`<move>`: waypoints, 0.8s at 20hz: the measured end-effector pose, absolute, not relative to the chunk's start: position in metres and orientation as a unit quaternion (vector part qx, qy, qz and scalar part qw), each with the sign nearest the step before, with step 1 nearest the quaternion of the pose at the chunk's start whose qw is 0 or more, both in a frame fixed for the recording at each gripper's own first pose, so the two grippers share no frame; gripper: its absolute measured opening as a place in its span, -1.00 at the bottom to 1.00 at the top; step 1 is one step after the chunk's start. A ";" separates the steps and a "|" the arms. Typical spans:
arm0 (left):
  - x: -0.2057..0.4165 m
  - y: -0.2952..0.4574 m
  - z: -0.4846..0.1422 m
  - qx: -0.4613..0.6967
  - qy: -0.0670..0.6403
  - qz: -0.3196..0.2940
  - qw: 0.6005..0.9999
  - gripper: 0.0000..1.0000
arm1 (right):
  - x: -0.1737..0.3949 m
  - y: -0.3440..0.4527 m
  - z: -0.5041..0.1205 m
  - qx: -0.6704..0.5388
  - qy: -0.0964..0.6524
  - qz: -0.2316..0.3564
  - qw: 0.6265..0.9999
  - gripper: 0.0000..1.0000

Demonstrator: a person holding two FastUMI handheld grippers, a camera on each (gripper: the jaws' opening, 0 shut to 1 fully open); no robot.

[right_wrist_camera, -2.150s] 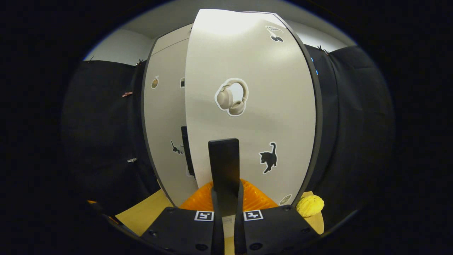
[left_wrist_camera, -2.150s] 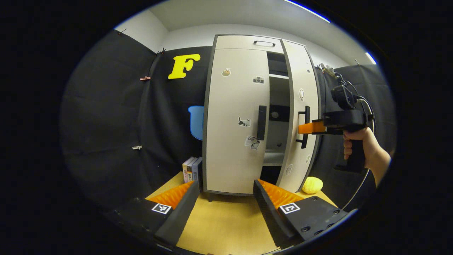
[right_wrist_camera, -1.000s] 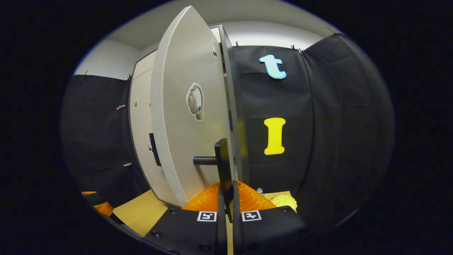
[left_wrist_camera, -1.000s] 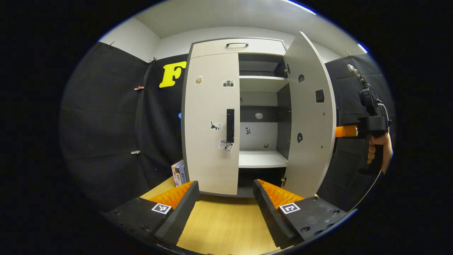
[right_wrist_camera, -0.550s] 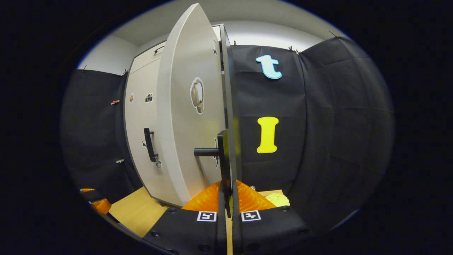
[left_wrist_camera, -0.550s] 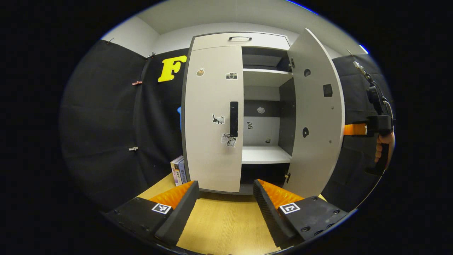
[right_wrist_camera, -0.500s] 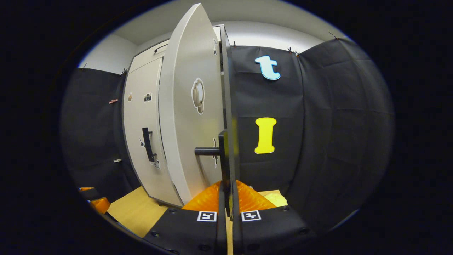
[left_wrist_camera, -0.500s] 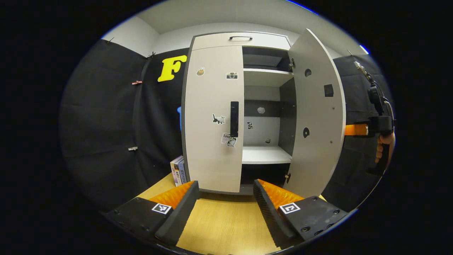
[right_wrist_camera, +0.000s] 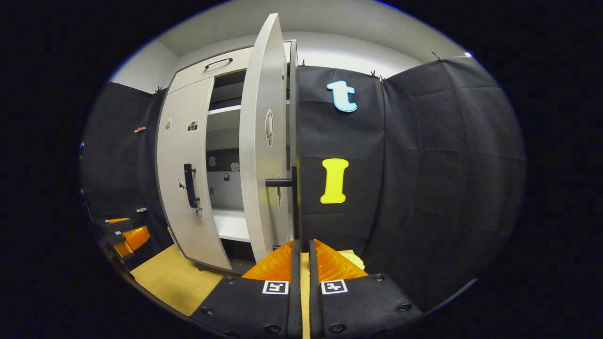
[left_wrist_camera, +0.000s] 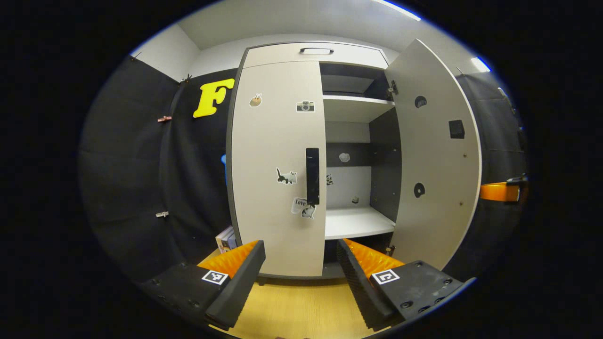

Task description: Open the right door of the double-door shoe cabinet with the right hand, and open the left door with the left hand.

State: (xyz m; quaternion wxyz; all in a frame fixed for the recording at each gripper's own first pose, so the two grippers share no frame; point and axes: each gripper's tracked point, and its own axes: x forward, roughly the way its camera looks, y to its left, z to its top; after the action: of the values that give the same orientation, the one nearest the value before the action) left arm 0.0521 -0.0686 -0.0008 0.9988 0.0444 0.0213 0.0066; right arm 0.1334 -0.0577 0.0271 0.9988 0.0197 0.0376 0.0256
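L claw (left_wrist_camera: 301,263): jaws wide apart, gripping nothing, hovering low over the wood worktop (left_wrist_camera: 301,313) right in front of the shoe cabinet (left_wrist_camera: 313,54). Straight ahead, above the gap btw its fingers, the left door (left_wrist_camera: 273,169) is shut; its black vertical handle (left_wrist_camera: 312,175) sits well above the claw & clear of it, no contact. Stickers on that door: cat, camera, a small one near the top, another below the handle. To the R of the handle the cabinet interior is exposed: white shelves (left_wrist_camera: 355,221), dark back panel. The right door (left_wrist_camera: 435,165) is swung wide open, its inner face toward the L claw's camera, bottom corner just above the L claw's R finger. Past that door's edge, at the far R of the left gripper view, a bit of the R claw (left_wrist_camera: 501,192) pokes out. Books (left_wrist_camera: 225,239) stand on the worktop left of the cabinet, against the black cloth wall.

R claw (right_wrist_camera: 301,249): fingers close together w/ only a narrow slit, nothing between them. The right door's handle (right_wrist_camera: 293,197) is directly ahead & above the tips, seen edge-on; the claw is apart from it, not gripping. Right door (right_wrist_camera: 261,155) stands edge-on, wide open, just L of the claw line. Further L, shelves inside, then the closed left door (right_wrist_camera: 181,174) w/ its handle (right_wrist_camera: 189,185). L claw (right_wrist_camera: 127,238) shows low at the far L edge, near the worktop (right_wrist_camera: 169,280). A pale yellow thing (right_wrist_camera: 355,259) lies on the worktop behind the R claw's R finger, mostly hidden.
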 end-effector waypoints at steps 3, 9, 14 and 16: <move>0.086 -0.062 0.020 0.049 0.001 -0.007 0.999 0.90 | 0.113 -0.058 0.027 0.031 0.020 0.005 0.999 -0.80; 0.156 -0.064 0.043 0.051 -0.006 -0.025 0.998 0.90 | 0.080 -0.051 -0.017 0.027 0.072 -0.029 0.997 0.19; 0.205 -0.080 0.057 0.067 -0.023 -0.041 0.997 0.84 | 0.062 -0.030 -0.036 0.042 0.089 -0.036 0.995 1.00; 0.225 -0.082 0.056 0.069 -0.026 -0.037 0.997 0.89 | 0.057 -0.021 -0.039 0.042 0.089 -0.030 0.995 0.94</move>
State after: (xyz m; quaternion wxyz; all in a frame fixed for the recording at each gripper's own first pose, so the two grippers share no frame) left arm 0.2248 -0.0819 0.0561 0.9966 0.0692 -0.0259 -0.0372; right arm 0.0568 -0.0215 -0.0387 0.9947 0.0420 0.0888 -0.0302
